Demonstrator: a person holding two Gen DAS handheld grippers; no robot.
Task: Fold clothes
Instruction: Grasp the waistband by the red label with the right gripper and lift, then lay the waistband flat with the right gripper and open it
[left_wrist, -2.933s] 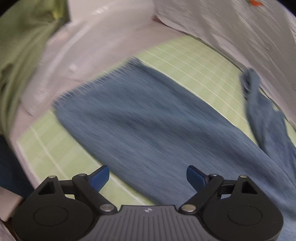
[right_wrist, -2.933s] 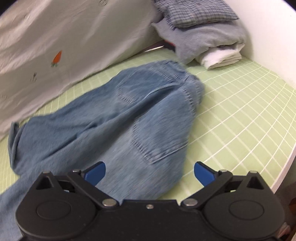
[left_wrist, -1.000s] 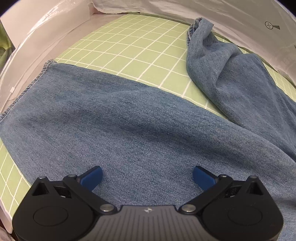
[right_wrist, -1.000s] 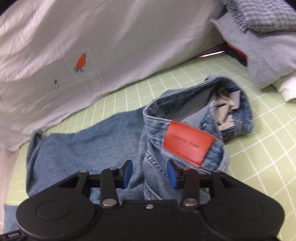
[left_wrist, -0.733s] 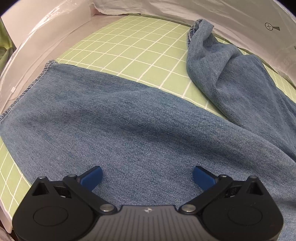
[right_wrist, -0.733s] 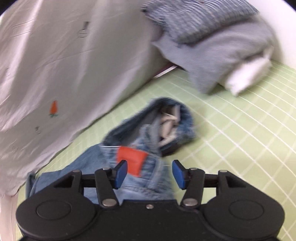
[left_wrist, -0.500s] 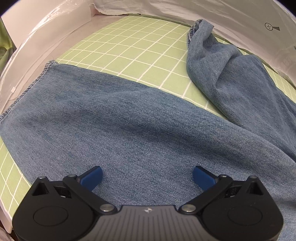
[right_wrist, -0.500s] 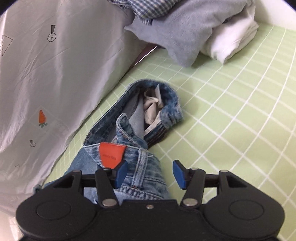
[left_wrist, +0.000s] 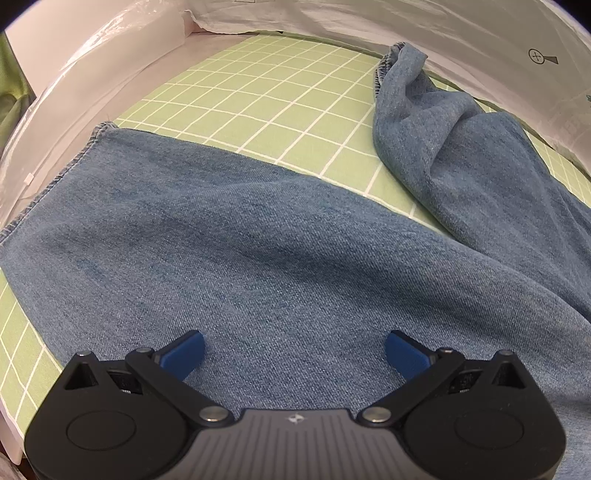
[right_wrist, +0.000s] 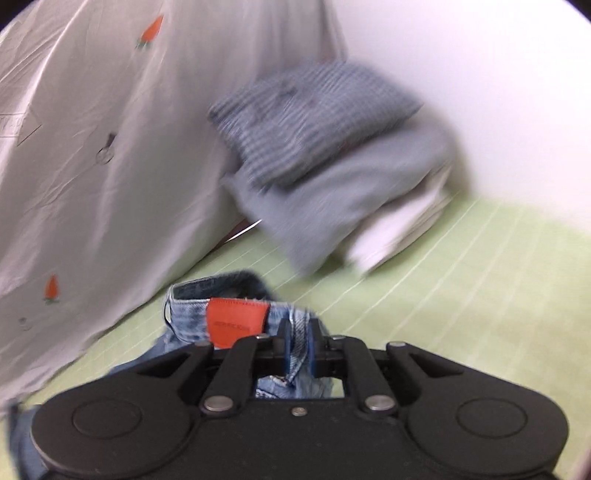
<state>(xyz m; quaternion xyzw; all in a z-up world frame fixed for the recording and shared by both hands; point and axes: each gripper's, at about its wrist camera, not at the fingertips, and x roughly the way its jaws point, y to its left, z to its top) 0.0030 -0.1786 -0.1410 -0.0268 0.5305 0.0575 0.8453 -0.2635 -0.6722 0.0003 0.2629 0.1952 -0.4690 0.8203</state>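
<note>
Jeans lying spread across the checked mat

One leg of the jeans is stretching left across the mat, the other bunching at right; behind the waistband, a clothes pile is sitting beside the draped sheet.

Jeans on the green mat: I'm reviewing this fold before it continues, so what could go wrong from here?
The right gripper pinches only a narrow bit of the jeans at the waistband, beside the orange patch, so the denim could slip out.

The left gripper is open above one leg without holding it, so that leg may drag or bunch.

The other leg lies crumpled, so creases could get folded in.
</note>
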